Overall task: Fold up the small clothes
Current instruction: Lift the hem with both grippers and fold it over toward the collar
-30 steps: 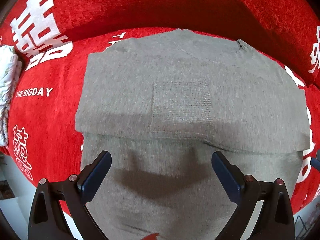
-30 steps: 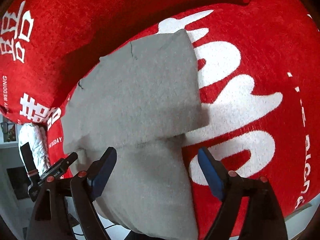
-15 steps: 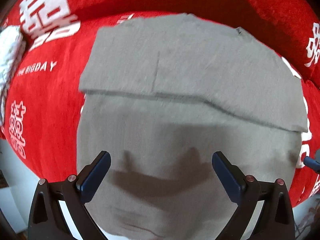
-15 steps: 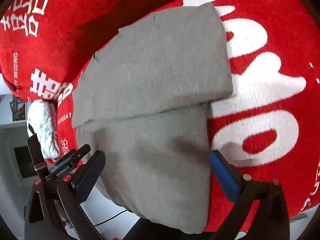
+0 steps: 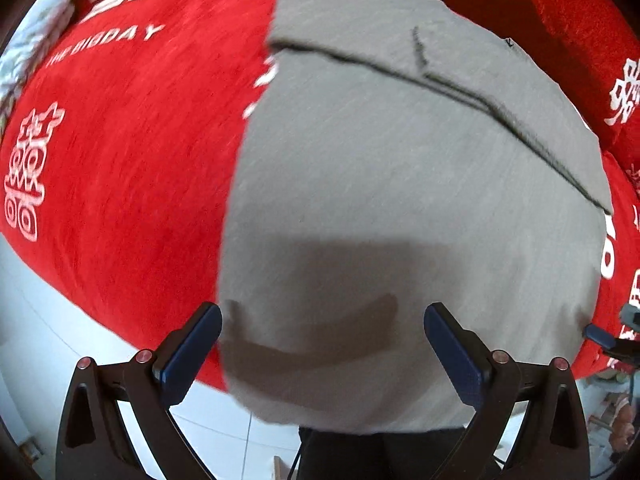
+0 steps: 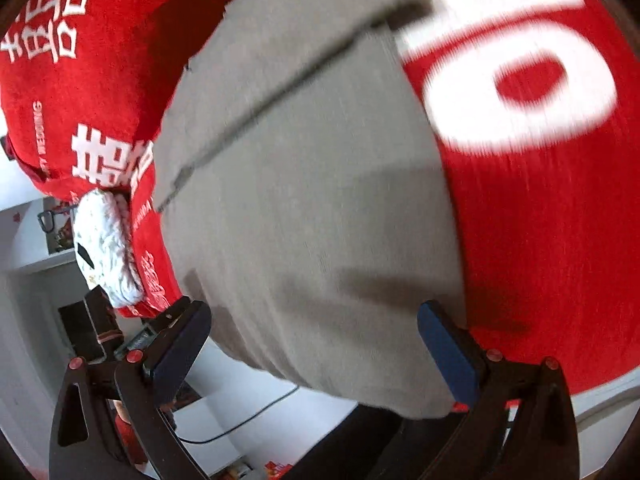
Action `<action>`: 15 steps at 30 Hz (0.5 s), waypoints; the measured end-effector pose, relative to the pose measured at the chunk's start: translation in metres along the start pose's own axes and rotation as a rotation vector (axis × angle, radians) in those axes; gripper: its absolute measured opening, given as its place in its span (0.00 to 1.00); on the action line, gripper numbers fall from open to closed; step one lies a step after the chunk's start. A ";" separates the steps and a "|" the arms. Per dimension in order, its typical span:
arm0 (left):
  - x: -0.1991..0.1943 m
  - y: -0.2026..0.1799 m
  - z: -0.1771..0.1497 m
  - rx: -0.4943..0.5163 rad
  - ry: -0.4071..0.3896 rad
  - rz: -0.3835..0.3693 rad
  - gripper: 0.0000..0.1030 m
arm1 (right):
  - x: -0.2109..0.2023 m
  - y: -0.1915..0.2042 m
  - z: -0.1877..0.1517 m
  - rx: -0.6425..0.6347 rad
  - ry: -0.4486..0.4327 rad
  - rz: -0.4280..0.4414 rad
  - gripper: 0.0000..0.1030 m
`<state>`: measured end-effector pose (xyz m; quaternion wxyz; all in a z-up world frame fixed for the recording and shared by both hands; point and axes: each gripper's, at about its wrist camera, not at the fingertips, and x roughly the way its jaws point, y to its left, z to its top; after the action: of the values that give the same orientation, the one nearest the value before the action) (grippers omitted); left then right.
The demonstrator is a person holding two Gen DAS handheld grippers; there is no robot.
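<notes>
A grey knit garment [image 5: 400, 200] lies flat on a red sofa cover [image 5: 120, 152], its upper part folded down along a dark fold line. Its near hem hangs over the seat's front edge. My left gripper [image 5: 324, 344] hovers open just above the hem's left corner, with nothing between its blue pads. In the right wrist view the same garment [image 6: 312, 200] fills the middle. There my right gripper [image 6: 314, 344] stands wide open over the hem's right corner, its right pad [image 6: 448, 348] at the garment's edge. Neither gripper holds cloth.
A white quilted bundle [image 6: 104, 248] sits at the sofa's left end. The red cover carries large white lettering [image 6: 520, 80] right of the garment. Pale floor [image 5: 60, 340] shows below the seat's edge, and a cable [image 6: 240, 420] trails across it.
Both grippers have drawn back from the fold toward the garment's near hem, the left one drifting to its left corner. The right jaws have spread wider. The garment has not moved.
</notes>
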<state>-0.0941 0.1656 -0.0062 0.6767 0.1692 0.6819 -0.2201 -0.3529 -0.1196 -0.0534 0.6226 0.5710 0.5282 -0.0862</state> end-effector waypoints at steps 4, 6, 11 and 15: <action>0.010 0.025 -0.030 -0.021 0.040 -0.028 0.98 | 0.005 -0.013 -0.032 0.011 0.018 -0.010 0.99; 0.018 0.034 -0.043 -0.026 0.062 -0.040 0.98 | 0.006 -0.023 -0.049 0.020 0.023 -0.020 0.99; 0.049 0.042 -0.072 -0.012 0.134 -0.063 0.98 | 0.017 -0.051 -0.085 0.038 0.052 -0.048 0.99; 0.069 0.037 -0.088 0.004 0.160 -0.107 0.98 | 0.039 -0.067 -0.098 0.046 0.066 -0.038 0.99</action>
<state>-0.1511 0.2390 -0.0788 0.6069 0.1507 0.7416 -0.2430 -0.4386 -0.0443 -0.1045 0.5897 0.5776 0.5570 -0.0914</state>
